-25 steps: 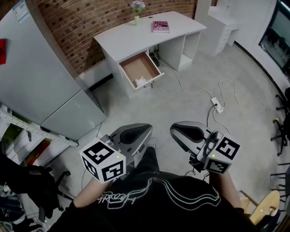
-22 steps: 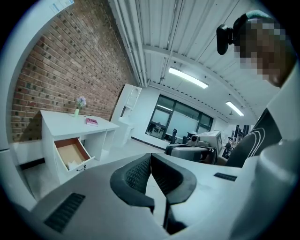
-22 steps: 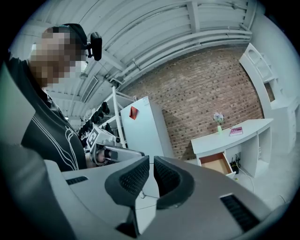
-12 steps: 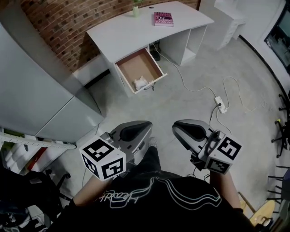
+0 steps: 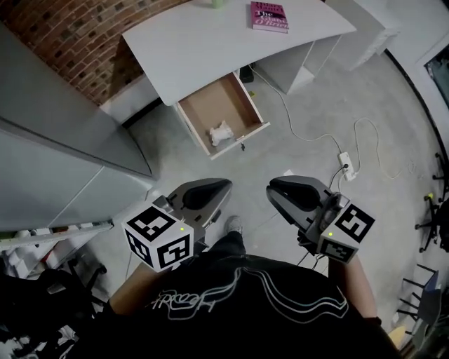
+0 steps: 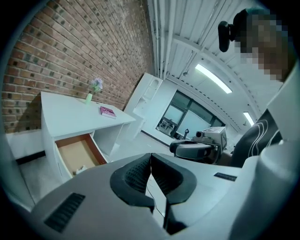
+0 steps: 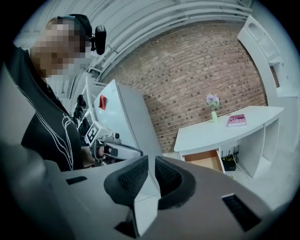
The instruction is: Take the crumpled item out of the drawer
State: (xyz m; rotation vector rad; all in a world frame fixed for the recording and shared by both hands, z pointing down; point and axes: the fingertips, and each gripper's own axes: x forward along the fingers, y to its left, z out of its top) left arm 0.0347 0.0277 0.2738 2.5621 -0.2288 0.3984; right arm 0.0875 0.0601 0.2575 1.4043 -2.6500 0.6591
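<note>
A crumpled white item (image 5: 221, 132) lies at the front of the open wooden drawer (image 5: 214, 104) of the white desk (image 5: 196, 45), some way ahead of me across the floor. My left gripper (image 5: 212, 189) and right gripper (image 5: 279, 191) are held side by side close to my body, well short of the drawer. Both are shut and hold nothing. In the left gripper view the shut pads (image 6: 151, 164) point past the drawer (image 6: 75, 151), where the crumpled item (image 6: 80, 168) shows small. In the right gripper view the drawer (image 7: 205, 161) is far off and its contents are hidden.
A pink book (image 5: 269, 15) lies on the desk top. A white power strip (image 5: 345, 166) with trailing cables lies on the floor at the right. A tall grey cabinet (image 5: 63, 168) stands at the left, with cluttered shelves below it. A brick wall runs behind the desk.
The desk and open drawer have come nearer and sit lower in the head view. Both grippers stay shut and held in front of my body.
</note>
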